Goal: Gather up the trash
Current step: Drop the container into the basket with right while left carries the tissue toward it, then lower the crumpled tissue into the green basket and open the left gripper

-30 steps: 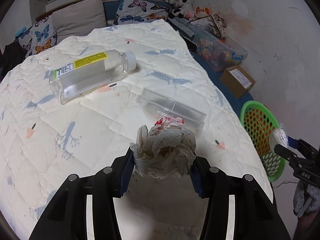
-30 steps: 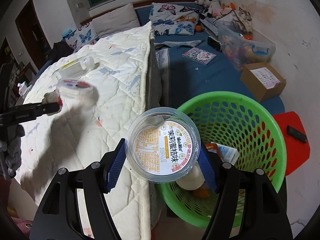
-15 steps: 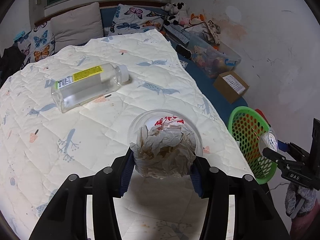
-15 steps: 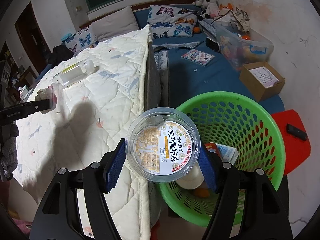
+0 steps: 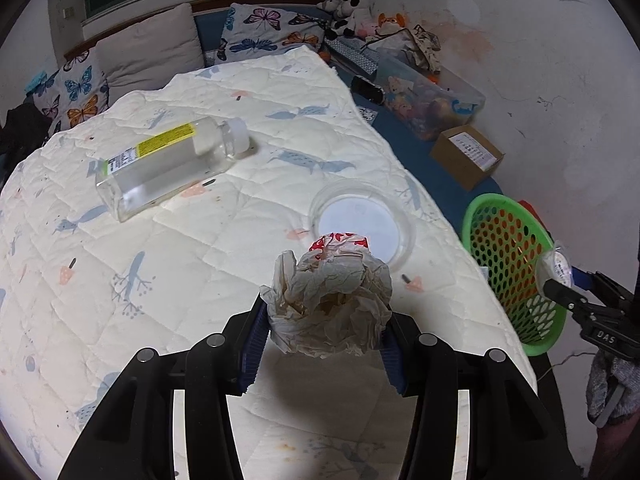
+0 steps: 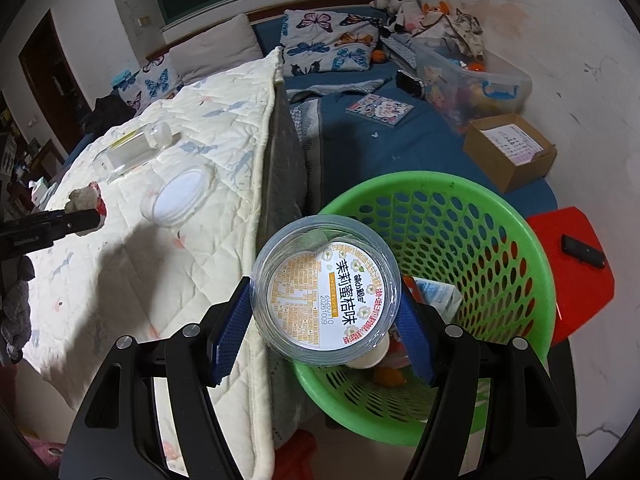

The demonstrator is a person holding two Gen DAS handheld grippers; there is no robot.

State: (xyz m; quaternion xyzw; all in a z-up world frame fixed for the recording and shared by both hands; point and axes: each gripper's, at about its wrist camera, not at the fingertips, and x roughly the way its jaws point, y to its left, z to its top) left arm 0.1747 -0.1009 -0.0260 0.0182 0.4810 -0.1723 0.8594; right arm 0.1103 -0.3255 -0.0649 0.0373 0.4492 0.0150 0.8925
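Right gripper point(image 6: 326, 316) clamps the labelled plastic cup point(image 6: 326, 292) over the green basket's point(image 6: 516, 240) near rim — poised, apparently, for release — while the left gripper point(image 5: 326, 344), clamped on crumpled paper point(image 5: 330, 304), hangs above the quilt point(image 5: 200, 248).

The quilt point(image 5: 240, 208) is cream with blue birds and pink mushrooms, the basket point(image 6: 500, 216) at its four o'clock bright green, the pillows point(image 5: 264, 36) at twelve o'clock white with blue and orange butterflies, the tub point(image 6: 326, 294) labelled white and orange, the stool point(image 6: 576, 272) red.
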